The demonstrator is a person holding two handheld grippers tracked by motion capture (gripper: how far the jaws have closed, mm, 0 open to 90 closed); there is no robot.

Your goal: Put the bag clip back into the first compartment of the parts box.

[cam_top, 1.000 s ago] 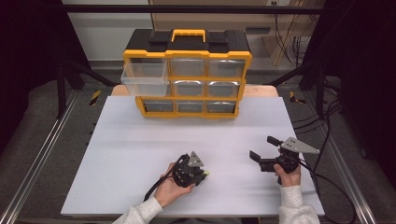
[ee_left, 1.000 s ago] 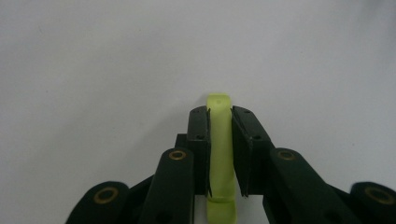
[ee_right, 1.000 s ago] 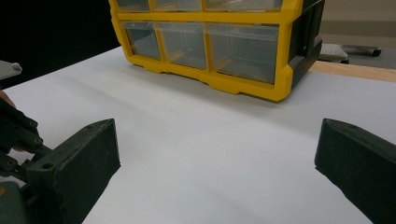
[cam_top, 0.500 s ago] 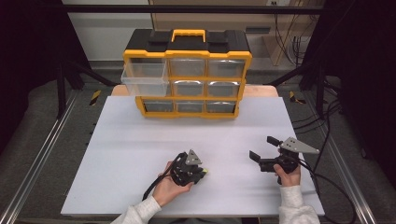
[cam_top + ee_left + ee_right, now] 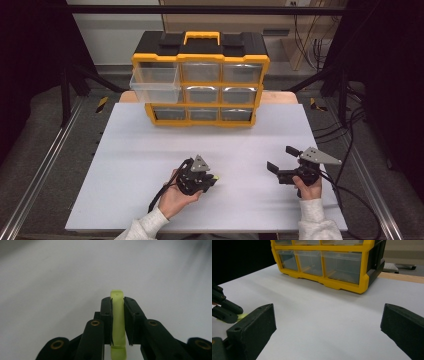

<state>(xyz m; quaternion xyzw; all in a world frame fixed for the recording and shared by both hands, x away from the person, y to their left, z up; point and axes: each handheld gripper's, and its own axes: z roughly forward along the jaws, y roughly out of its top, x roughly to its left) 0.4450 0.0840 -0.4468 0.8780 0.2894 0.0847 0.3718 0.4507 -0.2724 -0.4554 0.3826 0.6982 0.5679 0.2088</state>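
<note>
A thin yellow-green piece (image 5: 117,322) is clamped edge-on between the jaws of the left tool (image 5: 199,176), its tip seen poking out toward the right in the high view (image 5: 215,177). The left tool is held low over the white counter (image 5: 150,150), near the front edge and a little left of centre. The right tool (image 5: 286,162) is held well apart from it, near the counter's right edge, with its jaws spread wide and nothing between them. A yellow-and-black drawer organizer (image 5: 200,80) is set at the counter's far edge, and its top-left clear drawer (image 5: 154,84) is pulled out past the frame. A broad bare stretch of counter is left between the organizer and both tools.
</note>
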